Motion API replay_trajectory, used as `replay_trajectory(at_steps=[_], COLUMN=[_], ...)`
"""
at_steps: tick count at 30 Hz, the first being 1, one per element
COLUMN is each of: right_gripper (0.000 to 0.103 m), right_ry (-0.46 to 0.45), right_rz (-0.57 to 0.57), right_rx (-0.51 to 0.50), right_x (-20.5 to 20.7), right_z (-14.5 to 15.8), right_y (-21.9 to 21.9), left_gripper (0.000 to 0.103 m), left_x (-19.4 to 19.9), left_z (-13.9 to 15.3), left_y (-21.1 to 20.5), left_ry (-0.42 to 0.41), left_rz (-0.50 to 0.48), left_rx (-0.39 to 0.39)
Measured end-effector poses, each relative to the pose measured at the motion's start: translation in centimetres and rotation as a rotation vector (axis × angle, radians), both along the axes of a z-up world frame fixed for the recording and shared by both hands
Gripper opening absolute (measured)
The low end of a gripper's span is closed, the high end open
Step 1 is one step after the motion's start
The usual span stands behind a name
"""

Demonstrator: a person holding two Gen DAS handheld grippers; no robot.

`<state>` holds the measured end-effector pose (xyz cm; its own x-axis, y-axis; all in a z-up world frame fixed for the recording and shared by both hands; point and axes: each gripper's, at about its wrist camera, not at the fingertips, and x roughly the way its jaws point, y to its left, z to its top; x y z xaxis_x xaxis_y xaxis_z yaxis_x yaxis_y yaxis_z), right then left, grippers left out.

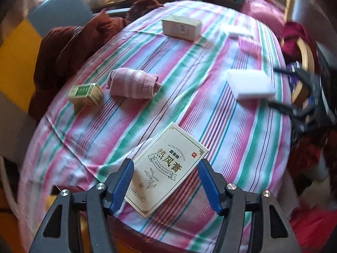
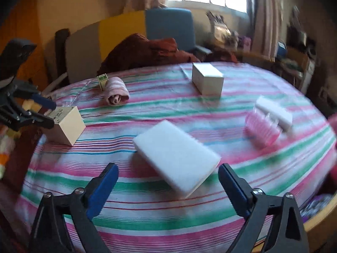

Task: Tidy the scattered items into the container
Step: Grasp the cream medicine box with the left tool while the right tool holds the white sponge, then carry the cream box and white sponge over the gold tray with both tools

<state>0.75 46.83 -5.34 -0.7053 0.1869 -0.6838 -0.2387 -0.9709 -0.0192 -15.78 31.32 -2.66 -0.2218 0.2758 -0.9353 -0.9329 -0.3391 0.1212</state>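
My left gripper (image 1: 166, 166) is open, its blue pads on either side of the near end of a cream medicine box (image 1: 166, 168) with Chinese print; the box also shows in the right wrist view (image 2: 67, 126). My right gripper (image 2: 168, 179) is open just before a white sponge block (image 2: 177, 158), which also shows in the left wrist view (image 1: 250, 84). On the striped cloth lie a rolled pink sock (image 1: 132, 83), a small green box (image 1: 85, 93), a white carton (image 1: 182, 27), a pink roller (image 2: 263, 128) and a second white sponge (image 2: 273, 112).
A round wooden-rimmed basket (image 1: 305, 63) sits off the table's right side, its rim also low right in the right wrist view (image 2: 320, 223). Dark red clothing (image 1: 63, 48) is heaped at the far left edge. A chair (image 2: 168, 27) stands behind the table.
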Motion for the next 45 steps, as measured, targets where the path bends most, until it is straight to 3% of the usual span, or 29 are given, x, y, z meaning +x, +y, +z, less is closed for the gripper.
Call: replay_trajectory(at_steps=[5,8,11,13,16,18,24,29,31,35,37,42,45], right_gripper=[0.097,0.095,0.095,0.094,0.08,0.078,0.076,0.076,0.076,0.076,0.078,0.081,0.081], right_ry=[-0.115,-0.175,-0.246,-0.247,-0.253,-0.25,-0.208,-0.135,-0.114,-0.09,-0.095,-0.101,-0.125], right_rz=[0.063,0.096,0.157,0.172,0.187,0.164,0.05,-0.074,-0.117,-0.1,-0.098,-0.078,-0.058], right_rx=[0.07,0.101,0.106,0.097,0.039,-0.008,-0.035,-0.211,-0.273,-0.388,-0.334,-0.192,-0.129], right_x=[-2.7,-4.2,-5.3,-5.5,-5.7,-5.6,-4.5,-2.6,-1.8,-0.9,-1.0,-1.1,-1.1], right_z=[-0.3,-1.0,-1.9,-2.0,-2.1,-2.2,-1.9,-1.4,-1.2,-1.2,-1.2,-0.8,-0.7], right_y=[0.8,1.1,1.2,1.4,1.6,1.9,1.5,1.7,1.5,0.3,-0.5,-1.8,-2.0], left_gripper=[0.065,0.065,0.065,0.065,0.065,0.065,0.065,0.065,0.065,0.065,0.065,0.065,0.065], left_x=[1.0,0.9,0.0,-0.7,-1.4,-1.5,-1.3,-0.5,-0.1,1.1,1.5,1.7,1.7], left_z=[0.1,-0.7,-1.7,-2.0,-2.4,-2.9,-4.1,-3.9,-3.8,-3.3,-3.2,-2.6,-3.2], left_y=[1.0,1.1,1.2,1.2,1.2,1.2,1.1,0.5,-0.2,-1.1,-1.7,-4.0,-4.6], left_ry=[0.074,0.073,0.045,0.014,-0.039,-0.051,-0.119,-0.164,-0.225,-0.257,-0.233,-0.27,-0.274], left_rz=[-0.161,-0.222,-0.234,-0.227,-0.212,-0.204,-0.052,0.133,0.229,0.324,0.363,0.451,0.468], left_rx=[-0.058,-0.115,-0.169,-0.168,-0.154,-0.158,-0.146,-0.08,-0.027,0.056,0.073,0.164,0.168])
